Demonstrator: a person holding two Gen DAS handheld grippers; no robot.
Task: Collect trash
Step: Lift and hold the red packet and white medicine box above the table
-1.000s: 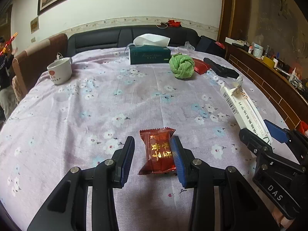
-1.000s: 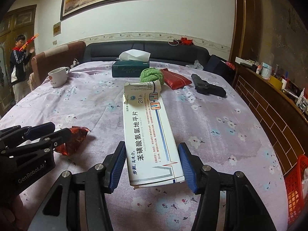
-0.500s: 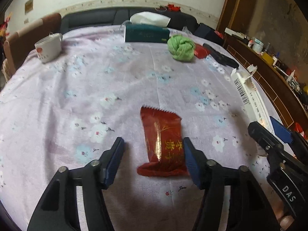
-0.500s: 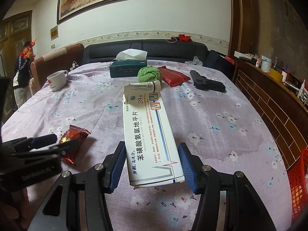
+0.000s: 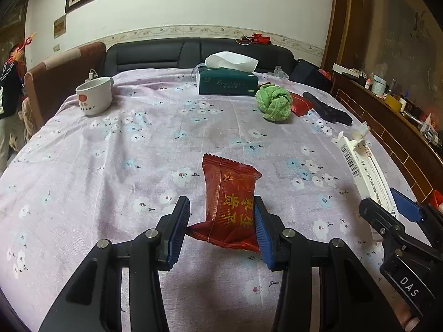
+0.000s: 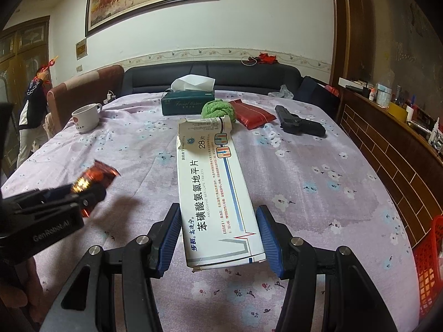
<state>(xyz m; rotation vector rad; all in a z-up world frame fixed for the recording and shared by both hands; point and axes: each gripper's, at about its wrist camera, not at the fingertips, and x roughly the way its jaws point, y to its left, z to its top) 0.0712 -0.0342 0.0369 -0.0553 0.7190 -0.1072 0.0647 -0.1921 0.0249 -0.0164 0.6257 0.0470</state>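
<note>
My left gripper (image 5: 221,228) is shut on a red snack wrapper (image 5: 228,202) with gold characters and holds it lifted above the flowered tablecloth. The wrapper also shows at the left of the right wrist view (image 6: 92,182), in the left gripper (image 6: 69,199). My right gripper (image 6: 218,238) is shut on a long white medicine box (image 6: 214,193) with blue print and holds it off the table. The box shows at the right edge of the left wrist view (image 5: 362,166), in the right gripper (image 5: 387,207).
On the lilac tablecloth (image 5: 110,152) stand a white mug (image 5: 94,98), a green tissue box (image 5: 225,81), a green cloth ball (image 5: 274,105), a red pouch (image 6: 252,113) and a black toy pistol (image 6: 300,124). A red basket (image 6: 429,262) sits low at right. A person (image 6: 33,110) stands far left.
My left gripper closed on the red wrapper and lifted it off the cloth. The right gripper kept holding the medicine box in place.
</note>
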